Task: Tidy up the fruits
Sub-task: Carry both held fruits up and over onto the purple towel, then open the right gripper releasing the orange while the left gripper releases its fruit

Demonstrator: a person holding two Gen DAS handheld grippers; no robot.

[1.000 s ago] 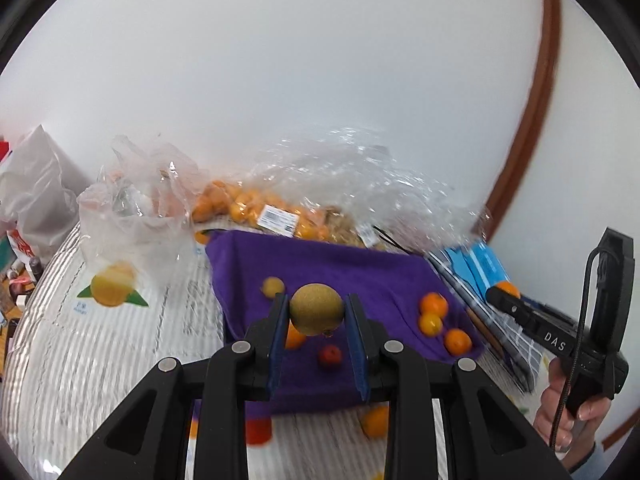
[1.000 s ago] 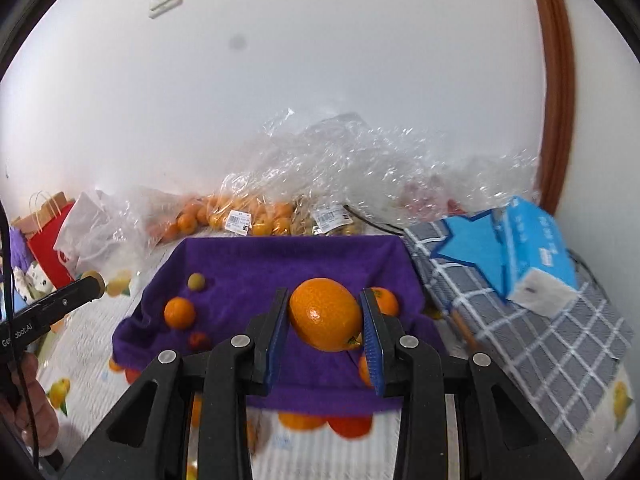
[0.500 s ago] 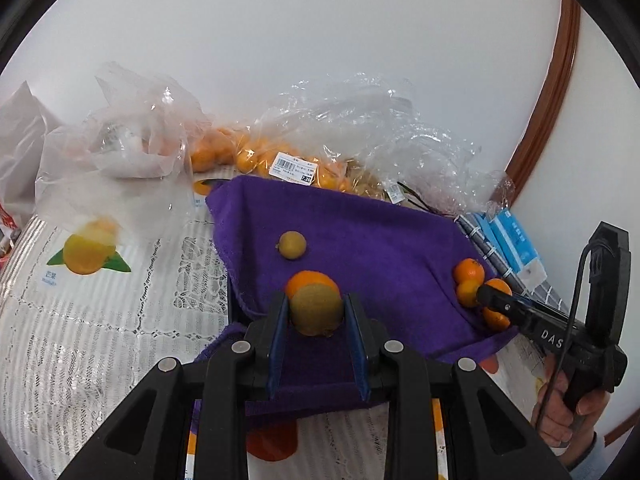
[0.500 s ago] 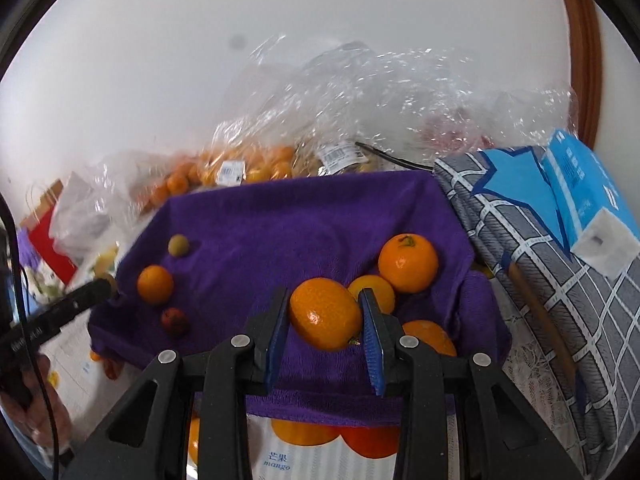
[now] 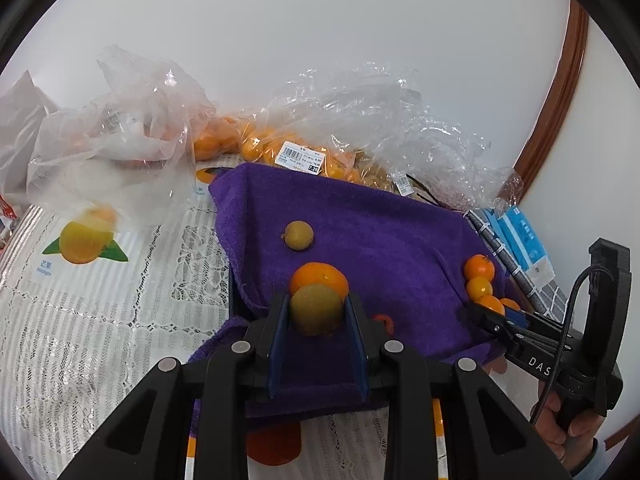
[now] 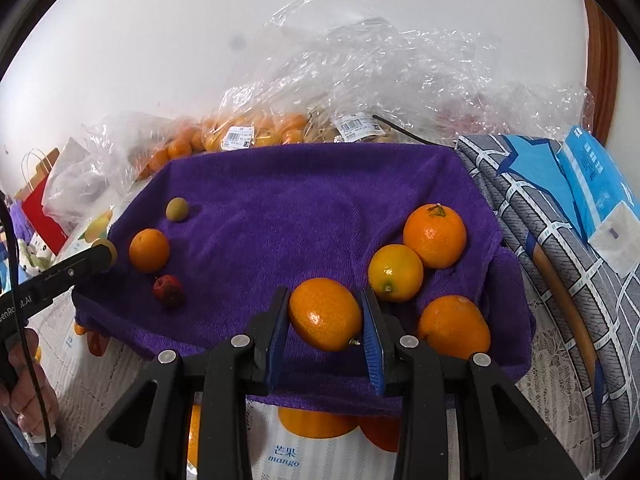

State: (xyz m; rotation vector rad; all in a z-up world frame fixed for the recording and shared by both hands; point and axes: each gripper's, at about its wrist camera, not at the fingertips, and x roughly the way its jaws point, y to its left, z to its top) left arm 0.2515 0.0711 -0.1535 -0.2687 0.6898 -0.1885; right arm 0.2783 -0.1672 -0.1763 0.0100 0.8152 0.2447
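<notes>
The left gripper (image 5: pixel 316 312) is pinching a small brownish-green fruit (image 5: pixel 316 309) between its blue jaws. It is hanging low over the near-left part of the purple towel (image 5: pixel 360 232), just in front of an orange (image 5: pixel 319 276). Another small brownish-green fruit (image 5: pixel 298 235) is lying farther back on the towel.

The right gripper (image 6: pixel 325 316) is pinching an orange mandarin (image 6: pixel 325 314) between its jaws. It is hanging over the near-right part of the towel, just beside a group of three: a yellow-orange fruit (image 6: pixel 395 273), a big mandarin with a stem (image 6: pixel 435 236) and another mandarin (image 6: pixel 454 327). A little red fruit (image 6: pixel 168 290) is sitting alone on the left side.

It looks like the fruits are being sorted into groups, with the mandarins on the right.

What could go wrong? The fruits are round, so they could roll when the jaws are letting go. The towel is bumpy and is dropping off at the front edge, so a fruit set down too near that edge could roll off onto the surface (image 5: pixel 100 320). The held mandarin could also bump its neighbours and push them apart. The small fruit could knock the orange behind it if it is going down too fast.
</notes>
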